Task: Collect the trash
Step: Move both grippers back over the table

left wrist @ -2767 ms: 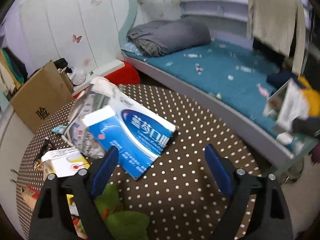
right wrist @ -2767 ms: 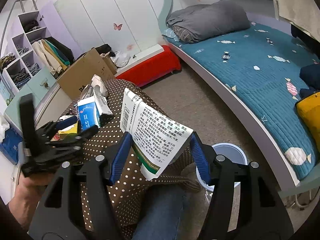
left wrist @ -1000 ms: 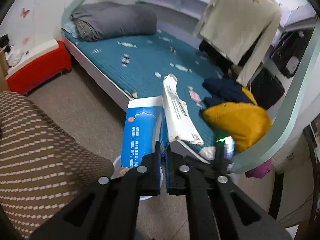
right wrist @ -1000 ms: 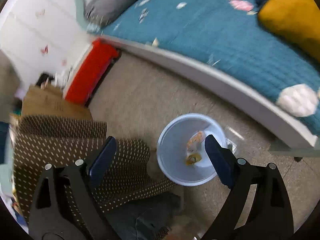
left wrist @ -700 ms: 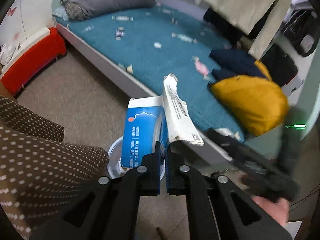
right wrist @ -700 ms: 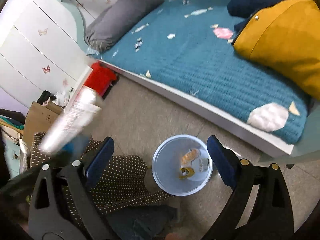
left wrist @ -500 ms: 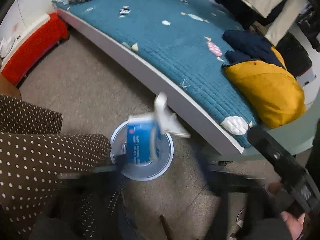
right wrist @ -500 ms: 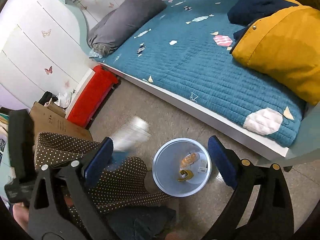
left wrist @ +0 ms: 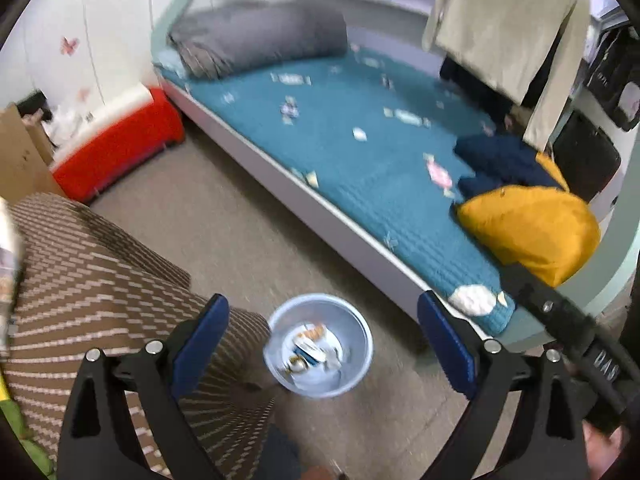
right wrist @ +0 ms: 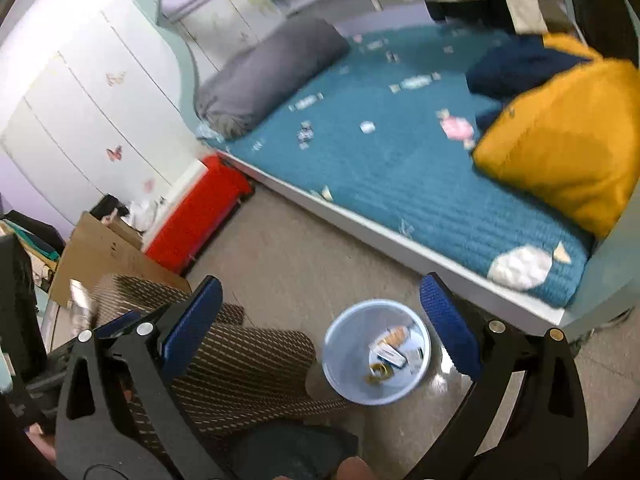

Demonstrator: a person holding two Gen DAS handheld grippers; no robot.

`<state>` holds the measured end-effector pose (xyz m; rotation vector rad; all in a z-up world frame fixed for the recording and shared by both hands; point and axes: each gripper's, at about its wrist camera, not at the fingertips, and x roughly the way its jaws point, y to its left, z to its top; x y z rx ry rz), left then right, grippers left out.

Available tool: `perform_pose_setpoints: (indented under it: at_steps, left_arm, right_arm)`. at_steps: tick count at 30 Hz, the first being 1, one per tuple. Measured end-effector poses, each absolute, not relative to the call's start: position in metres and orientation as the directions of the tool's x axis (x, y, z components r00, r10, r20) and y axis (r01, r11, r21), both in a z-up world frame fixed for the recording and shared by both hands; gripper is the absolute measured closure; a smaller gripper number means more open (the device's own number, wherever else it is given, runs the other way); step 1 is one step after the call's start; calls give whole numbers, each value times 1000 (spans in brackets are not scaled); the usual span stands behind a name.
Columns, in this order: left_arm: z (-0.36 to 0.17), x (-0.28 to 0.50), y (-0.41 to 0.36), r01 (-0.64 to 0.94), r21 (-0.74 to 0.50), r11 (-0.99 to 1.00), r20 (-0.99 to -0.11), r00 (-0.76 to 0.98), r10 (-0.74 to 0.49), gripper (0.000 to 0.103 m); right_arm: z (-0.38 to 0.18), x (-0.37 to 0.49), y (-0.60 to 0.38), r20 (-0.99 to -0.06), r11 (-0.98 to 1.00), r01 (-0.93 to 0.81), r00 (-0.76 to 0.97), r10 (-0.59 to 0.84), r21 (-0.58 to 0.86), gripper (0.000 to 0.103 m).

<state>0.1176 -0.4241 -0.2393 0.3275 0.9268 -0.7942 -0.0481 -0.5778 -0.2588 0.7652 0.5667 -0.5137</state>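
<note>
Both grippers tilt down over the pale blue waste bin (left wrist: 320, 346) on the floor between the bed (left wrist: 360, 168) and the dotted tablecloth (left wrist: 92, 280). The left gripper (left wrist: 322, 340) has its jaws opening wide with nothing between them; the right gripper (right wrist: 320, 328) is likewise opening and empty. Crumpled cartons and wrappers (right wrist: 394, 350) lie inside the bin.

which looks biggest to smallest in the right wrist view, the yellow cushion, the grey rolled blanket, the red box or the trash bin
1. yellow cushion, though it lies nearer the camera than the blanket, so this is unsure
2. grey rolled blanket
3. red box and trash bin look about alike; no clear order.
</note>
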Motion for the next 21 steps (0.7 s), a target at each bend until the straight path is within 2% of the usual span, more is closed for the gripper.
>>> perform_pose_setpoints:
  at_steps: [9,21]
  left_arm:
    - [-154,102,-351,676,-10,737,-673,541,-505,8]
    - [-96,96,-257,605,-29,796,-576,640,-508,6]
  right_arm:
    - [-177,-48,-533,-546,711,535,799,-251,456,6]
    - [-113,-39,-462,-492,822,432,842,-221,372,6]
